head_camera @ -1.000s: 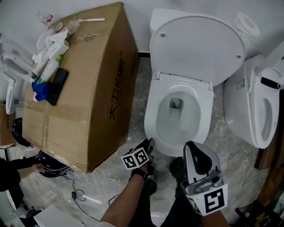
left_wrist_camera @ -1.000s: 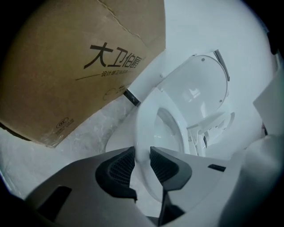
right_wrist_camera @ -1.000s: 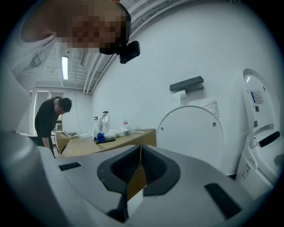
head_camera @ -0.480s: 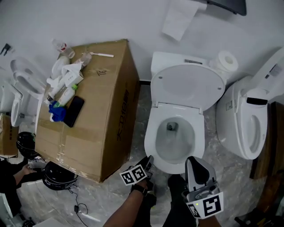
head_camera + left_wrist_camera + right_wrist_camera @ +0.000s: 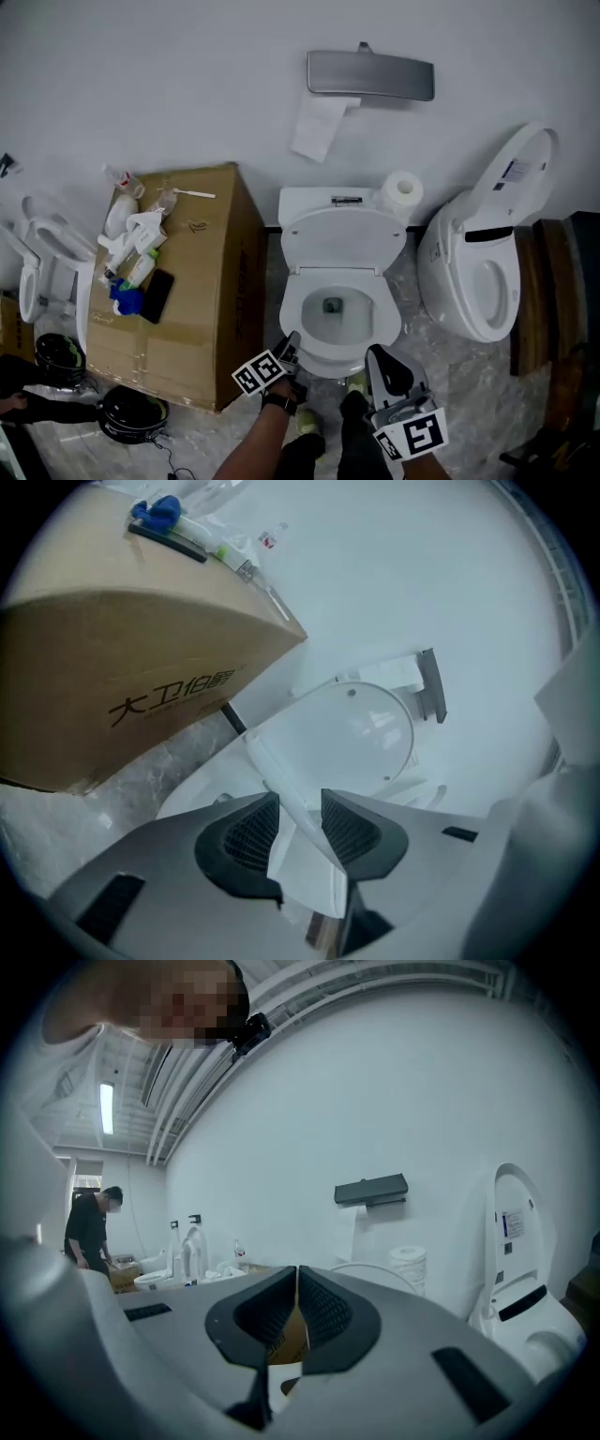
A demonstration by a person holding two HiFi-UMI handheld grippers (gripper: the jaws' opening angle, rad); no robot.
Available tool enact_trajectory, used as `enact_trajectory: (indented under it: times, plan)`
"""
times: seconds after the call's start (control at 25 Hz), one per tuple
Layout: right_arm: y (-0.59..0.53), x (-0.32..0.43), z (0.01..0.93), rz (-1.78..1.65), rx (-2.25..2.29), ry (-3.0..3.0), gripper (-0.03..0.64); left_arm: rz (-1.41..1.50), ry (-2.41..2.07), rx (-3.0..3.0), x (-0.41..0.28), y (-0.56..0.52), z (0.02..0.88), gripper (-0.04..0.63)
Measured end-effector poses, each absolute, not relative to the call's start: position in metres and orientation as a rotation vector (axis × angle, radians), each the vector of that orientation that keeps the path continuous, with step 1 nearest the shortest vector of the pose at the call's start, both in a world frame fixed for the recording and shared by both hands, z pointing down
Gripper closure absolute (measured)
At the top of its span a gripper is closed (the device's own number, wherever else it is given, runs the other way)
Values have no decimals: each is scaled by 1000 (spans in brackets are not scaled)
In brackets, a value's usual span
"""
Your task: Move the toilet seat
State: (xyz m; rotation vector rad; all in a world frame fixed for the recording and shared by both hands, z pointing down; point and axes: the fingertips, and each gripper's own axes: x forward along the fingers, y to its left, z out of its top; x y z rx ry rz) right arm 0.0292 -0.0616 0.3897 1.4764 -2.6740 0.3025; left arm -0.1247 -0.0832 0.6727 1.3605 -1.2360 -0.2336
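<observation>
The view had pulled back from the toilet (image 5: 317,354), its seat (image 5: 342,239) raised against the far tank (image 5: 314,200), so the move looked done. The left tongs (image 5: 300,822) were opening around a white edge (image 5: 277,780) of the near bowl. The right tongs (image 5: 297,1307) stayed closed, empty.

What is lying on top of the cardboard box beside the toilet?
On the box lie a black phone, a blue object, white tubes and bottles, a clear bottle and a white stick. The box is closed, so its inside cannot be seen.
</observation>
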Motion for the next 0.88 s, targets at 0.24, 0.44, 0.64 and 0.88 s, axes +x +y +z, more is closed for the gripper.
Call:
enact_trajectory:
  times: [0.24,0.44,0.64,0.88]
  plan:
    - [-86,44,365,286,1493,-2679,603,-337,-1251,1346,-124,-131,633,425]
    - [-117,55,346,281,1490,-2697,603,-399,-1290,1256,-125,-160,615,423]
    - [-142,60,336,301,1461,-2714,603,-454,-1295,1185,-119,-176,598,423]
    - [-167,59,335,324,1410,-2741,603,-513,-1258,1247,-104,-202,575,422]
